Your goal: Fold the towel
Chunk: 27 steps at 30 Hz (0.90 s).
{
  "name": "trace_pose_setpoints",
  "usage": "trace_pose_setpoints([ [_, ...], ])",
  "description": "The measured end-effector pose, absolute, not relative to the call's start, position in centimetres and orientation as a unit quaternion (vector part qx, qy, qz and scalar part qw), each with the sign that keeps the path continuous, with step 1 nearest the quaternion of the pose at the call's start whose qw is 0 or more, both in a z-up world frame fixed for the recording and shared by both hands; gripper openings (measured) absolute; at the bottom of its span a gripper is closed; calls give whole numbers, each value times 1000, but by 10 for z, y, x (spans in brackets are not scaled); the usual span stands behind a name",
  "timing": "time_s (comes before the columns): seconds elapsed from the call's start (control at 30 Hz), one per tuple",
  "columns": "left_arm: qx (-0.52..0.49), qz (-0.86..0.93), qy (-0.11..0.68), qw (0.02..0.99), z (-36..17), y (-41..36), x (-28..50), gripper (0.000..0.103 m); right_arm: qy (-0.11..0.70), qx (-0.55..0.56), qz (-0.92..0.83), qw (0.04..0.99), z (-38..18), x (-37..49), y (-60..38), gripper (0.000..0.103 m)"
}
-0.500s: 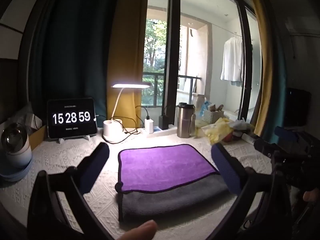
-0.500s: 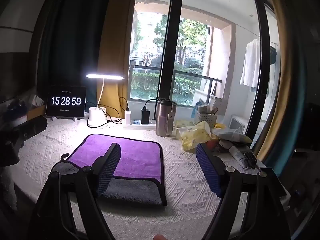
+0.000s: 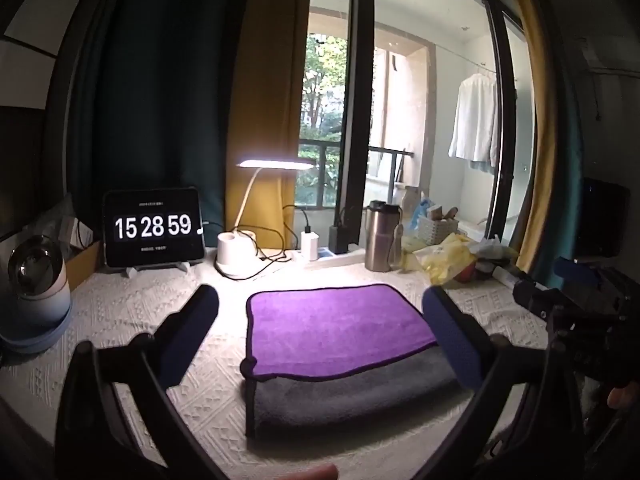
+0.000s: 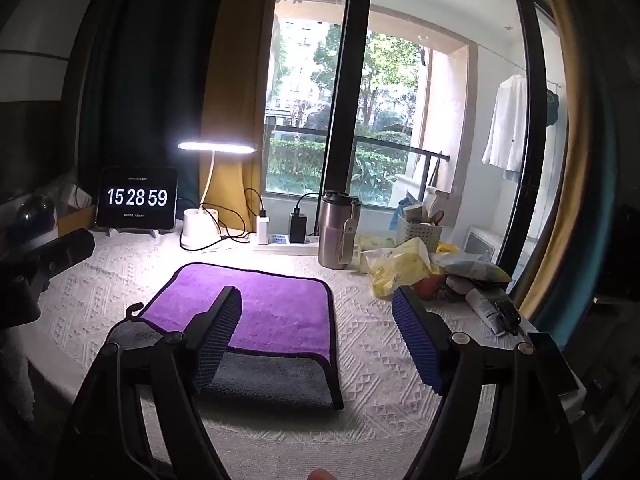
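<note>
A folded towel [image 3: 340,328], purple on top with a grey layer showing at its near edge, lies flat on the white textured tablecloth [image 3: 132,312]. It also shows in the right wrist view [image 4: 276,316]. My left gripper [image 3: 320,340] is open and empty, held above the towel's near side, its fingers either side of it. My right gripper [image 4: 316,340] is open and empty, above the towel's right near part. The right gripper shows at the right edge of the left wrist view [image 3: 576,308].
Along the back stand a tablet clock [image 3: 152,232], a lit desk lamp [image 3: 240,248], chargers on a power strip [image 4: 280,236], a steel tumbler [image 4: 338,236], yellow bags [image 4: 396,264] and a small basket [image 4: 418,232]. A round white device [image 3: 36,280] sits far left.
The left wrist view has shifted slightly; the towel sits a little more centred between the left fingers. Nothing was gripped or released.
</note>
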<state>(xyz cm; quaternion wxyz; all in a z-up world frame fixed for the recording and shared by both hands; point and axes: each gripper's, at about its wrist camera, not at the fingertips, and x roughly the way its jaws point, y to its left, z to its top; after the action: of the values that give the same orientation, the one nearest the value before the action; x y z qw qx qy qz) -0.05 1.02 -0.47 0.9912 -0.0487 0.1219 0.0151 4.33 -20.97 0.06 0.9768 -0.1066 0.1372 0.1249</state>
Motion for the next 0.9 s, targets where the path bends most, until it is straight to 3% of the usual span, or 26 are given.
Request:
trace_pose_setpoints([
  [0.9, -64, 18, 144, 987, -9, 13, 9, 102, 146, -104, 126, 976, 0, 47, -209, 80],
])
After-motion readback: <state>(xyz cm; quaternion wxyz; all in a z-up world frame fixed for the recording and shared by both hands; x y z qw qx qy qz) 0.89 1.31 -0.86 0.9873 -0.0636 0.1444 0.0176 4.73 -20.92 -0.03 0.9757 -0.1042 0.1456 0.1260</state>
